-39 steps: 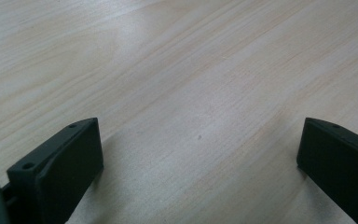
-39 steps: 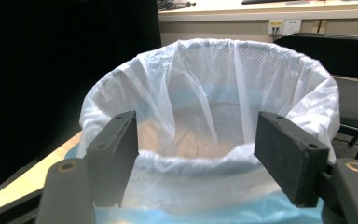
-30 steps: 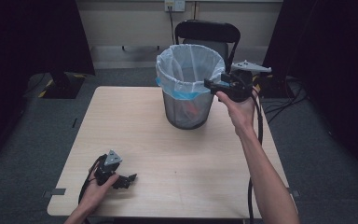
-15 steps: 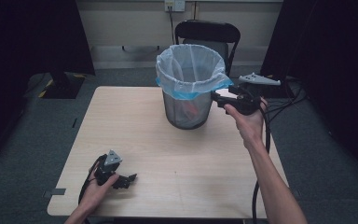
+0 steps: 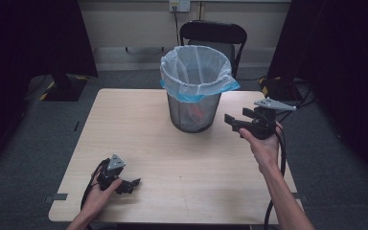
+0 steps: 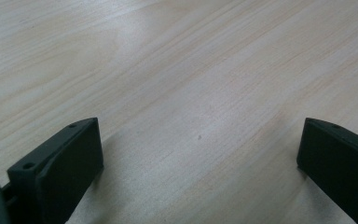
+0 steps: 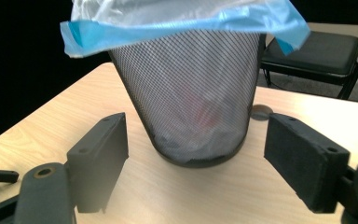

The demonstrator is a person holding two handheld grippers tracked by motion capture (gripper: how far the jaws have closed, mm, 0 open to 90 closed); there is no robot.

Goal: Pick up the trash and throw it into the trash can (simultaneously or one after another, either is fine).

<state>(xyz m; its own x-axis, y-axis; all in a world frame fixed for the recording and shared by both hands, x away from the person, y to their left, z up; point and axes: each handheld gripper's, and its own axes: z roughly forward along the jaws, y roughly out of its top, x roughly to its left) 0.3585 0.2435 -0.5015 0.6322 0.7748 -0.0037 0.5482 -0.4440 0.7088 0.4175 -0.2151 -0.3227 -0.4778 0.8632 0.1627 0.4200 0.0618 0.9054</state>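
A black wire-mesh waste bin [image 5: 194, 108] with a white and blue liner stands at the middle of the far half of the table. Something red [image 5: 197, 111] lies inside it. My right gripper [image 5: 237, 118] is held in the air just right of the bin, open and empty, its jaws pointing at the bin's side. In the right gripper view the bin [image 7: 186, 93] stands beyond the spread jaws of that gripper [image 7: 196, 163]. My left gripper [image 5: 130, 185] rests on the table near the front left, open. In its own view the left gripper [image 6: 200, 163] has bare wood between its jaws.
The light wooden table [image 5: 139, 129] has a round cable hole [image 7: 261, 112] behind the bin. A black folding chair [image 5: 213, 36] stands beyond the far edge. Dark curtains hang at both sides. Cables trail from each gripper.
My right gripper has come down from beside the bin's rim to level with its lower half, a little nearer the person. The left gripper has stayed still.
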